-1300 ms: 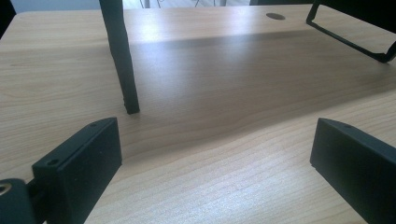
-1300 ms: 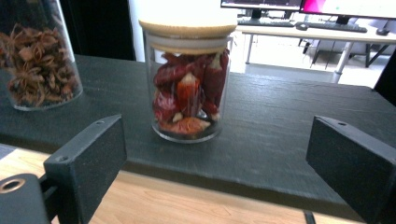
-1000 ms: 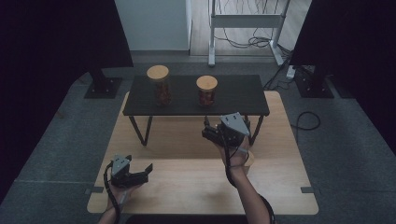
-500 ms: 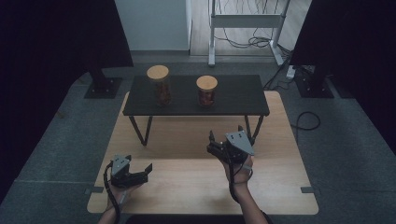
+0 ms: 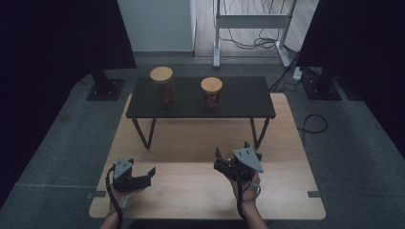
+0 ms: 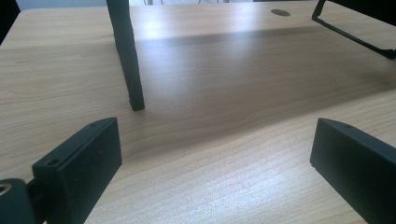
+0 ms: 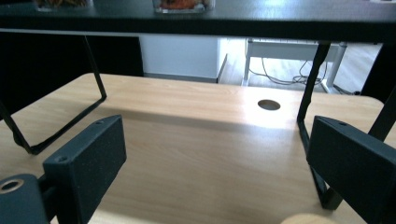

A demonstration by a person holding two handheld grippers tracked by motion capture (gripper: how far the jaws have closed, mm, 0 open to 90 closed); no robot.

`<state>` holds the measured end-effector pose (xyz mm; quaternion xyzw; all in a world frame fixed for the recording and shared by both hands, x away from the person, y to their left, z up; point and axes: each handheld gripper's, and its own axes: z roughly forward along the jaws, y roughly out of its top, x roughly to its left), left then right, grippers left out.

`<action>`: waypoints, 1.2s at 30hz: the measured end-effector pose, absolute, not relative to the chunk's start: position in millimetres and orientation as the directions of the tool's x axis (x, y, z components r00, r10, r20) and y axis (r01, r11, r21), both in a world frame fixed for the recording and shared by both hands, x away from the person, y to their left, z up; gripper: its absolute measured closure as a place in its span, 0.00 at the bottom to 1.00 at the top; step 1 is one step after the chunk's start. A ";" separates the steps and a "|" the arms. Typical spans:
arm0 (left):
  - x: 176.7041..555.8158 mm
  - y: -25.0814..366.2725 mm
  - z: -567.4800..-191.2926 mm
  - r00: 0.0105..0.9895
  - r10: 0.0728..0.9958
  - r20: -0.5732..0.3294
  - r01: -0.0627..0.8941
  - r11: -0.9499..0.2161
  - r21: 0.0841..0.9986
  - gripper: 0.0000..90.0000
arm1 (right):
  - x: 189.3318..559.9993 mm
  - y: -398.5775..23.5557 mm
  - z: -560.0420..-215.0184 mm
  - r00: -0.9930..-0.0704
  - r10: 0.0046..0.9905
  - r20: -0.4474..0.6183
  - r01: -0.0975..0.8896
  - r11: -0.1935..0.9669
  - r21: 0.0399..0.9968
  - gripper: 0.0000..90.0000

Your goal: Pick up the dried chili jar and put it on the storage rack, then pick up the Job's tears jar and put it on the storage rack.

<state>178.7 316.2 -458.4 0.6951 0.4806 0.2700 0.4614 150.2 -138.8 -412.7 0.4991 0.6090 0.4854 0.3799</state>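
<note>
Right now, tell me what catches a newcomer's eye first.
Two cork-lidded glass jars stand side by side on the low black bench: the left jar and the right jar. Nearer, over the wooden table, the left gripper and right gripper are open and empty.

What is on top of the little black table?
Two jars with round wooden lids stand on the black table: the left jar and the right jar. Something orange-brown fills them, too small to name. The lids cover their tops.
</note>
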 end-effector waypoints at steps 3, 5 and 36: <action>179.0 315.8 -458.7 0.393 0.917 -0.066 0.421 -0.116 0.900 0.02 | 150.2 -139.3 -417.2 -0.215 0.976 0.026 0.258 0.031 0.966 0.05; 179.3 315.8 -458.8 0.393 0.917 -0.066 0.422 -0.117 0.899 0.02 | 151.3 -139.7 -418.7 -0.217 0.976 0.025 0.272 0.036 0.962 0.04; 181.8 316.2 -459.8 0.401 0.913 -0.069 0.423 -0.118 0.899 0.02 | 130.0 -144.7 -420.4 -0.220 0.975 -0.017 0.279 0.079 0.957 0.03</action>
